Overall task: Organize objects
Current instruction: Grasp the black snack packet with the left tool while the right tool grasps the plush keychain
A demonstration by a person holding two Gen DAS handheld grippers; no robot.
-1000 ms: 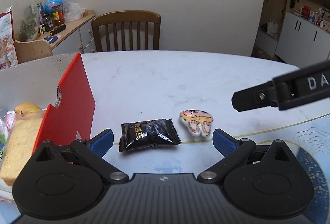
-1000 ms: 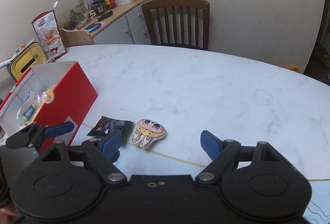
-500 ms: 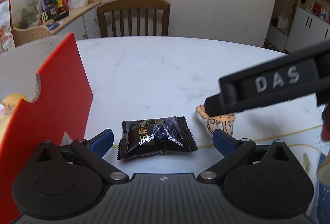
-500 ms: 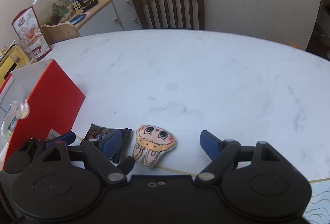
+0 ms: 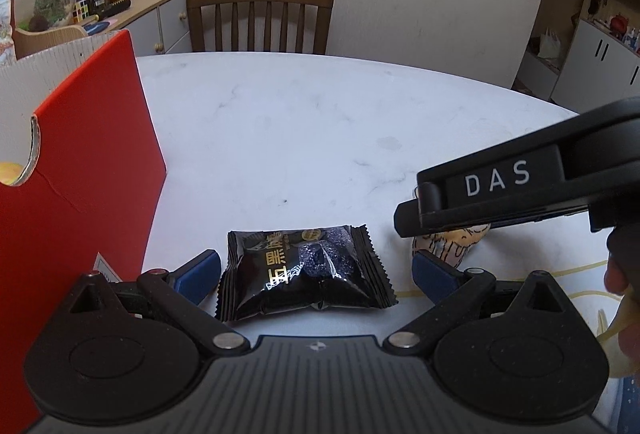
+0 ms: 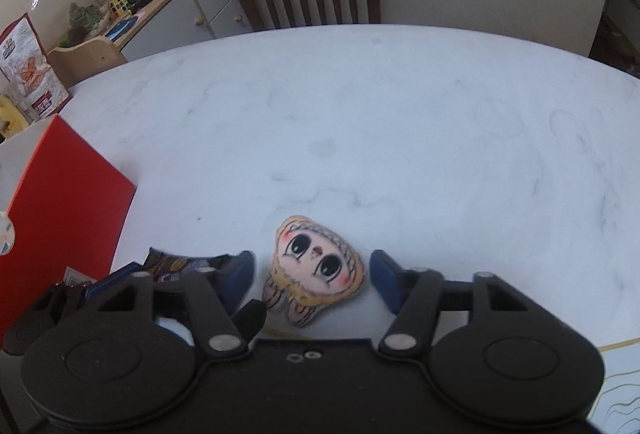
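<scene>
Left wrist view: left gripper (image 5: pixel 316 270) angled down at the tabletop (image 5: pixel 304 130), blue fingers spread wide. A black snack packet (image 5: pixel 306 272) lies flat between them; neither pad touches it. Left pad sits just beside the packet's left crimped edge, right pad a little clear of the right edge. Nothing held.

Right gripper's arm, lettered "DAS", crosses this view from the right, above a small doll-face plush (image 5: pixel 456 242) that it mostly hides. Plush lies just right of the packet, apart from it. Part of a hand (image 5: pixel 622 298) at the right edge.

Right wrist view: right gripper (image 6: pixel 312 276) also angled down, jaws closing, about half open. The plush (image 6: pixel 316 270) lies face up between the blue fingers, big dark eyes, yellow fringe. A narrow gap shows on each side, so no grip on it. The black packet (image 6: pixel 176 264) peeks out to the left, partly behind the left gripper's fingers.

Red cardboard box (image 5: pixel 80 162), open-topped, stands on the tabletop left of both items, near the packet; contents barely visible. Wooden chair (image 5: pixel 260 18) at the far side. Sideboard (image 5: pixel 152 10) with clutter along the wall at back left.
</scene>
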